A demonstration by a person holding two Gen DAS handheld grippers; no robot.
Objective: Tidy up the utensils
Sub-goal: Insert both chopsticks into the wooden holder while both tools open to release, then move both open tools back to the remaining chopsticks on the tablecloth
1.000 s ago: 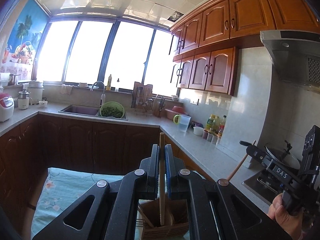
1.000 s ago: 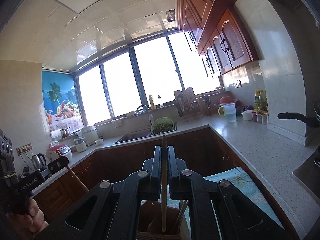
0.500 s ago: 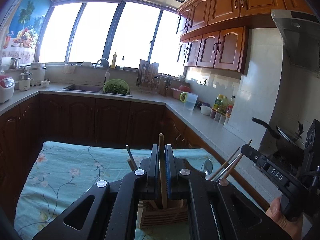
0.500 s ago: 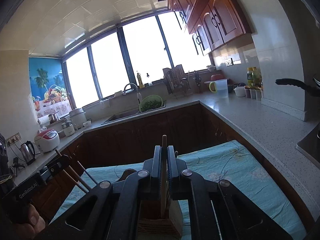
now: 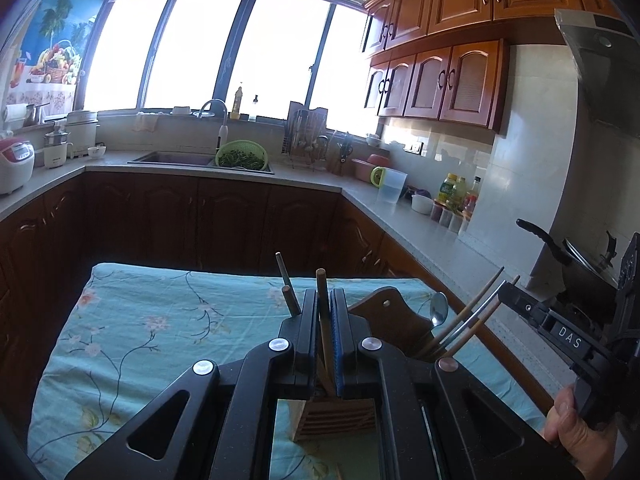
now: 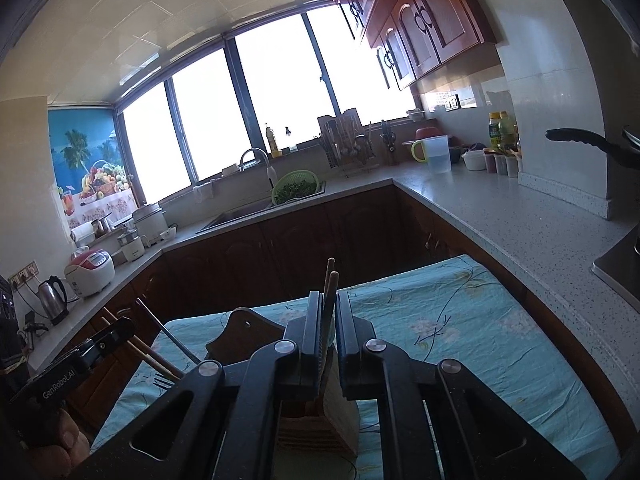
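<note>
We are holding one wooden chopstick (image 5: 322, 320) upright in the left tool (image 5: 325, 344), clamped tight, its lower end already reaching down into the wooden holder (image 5: 334, 416) on the cloth-covered desk (image 5: 160, 328) so it can drop in. The right tool (image 6: 329, 340) has just been easing apart around its own chopstick (image 6: 331, 292), which is standing between the jaws directly over the same holder.

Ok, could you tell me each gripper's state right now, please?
Left gripper: closed on a chopstick.
Right gripper: just opened, second chopstick loose between jaws.

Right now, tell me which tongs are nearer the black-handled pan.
Right. The right tongs sit on the pan's side of the wooden holder; the left tongs are farther across.
</note>
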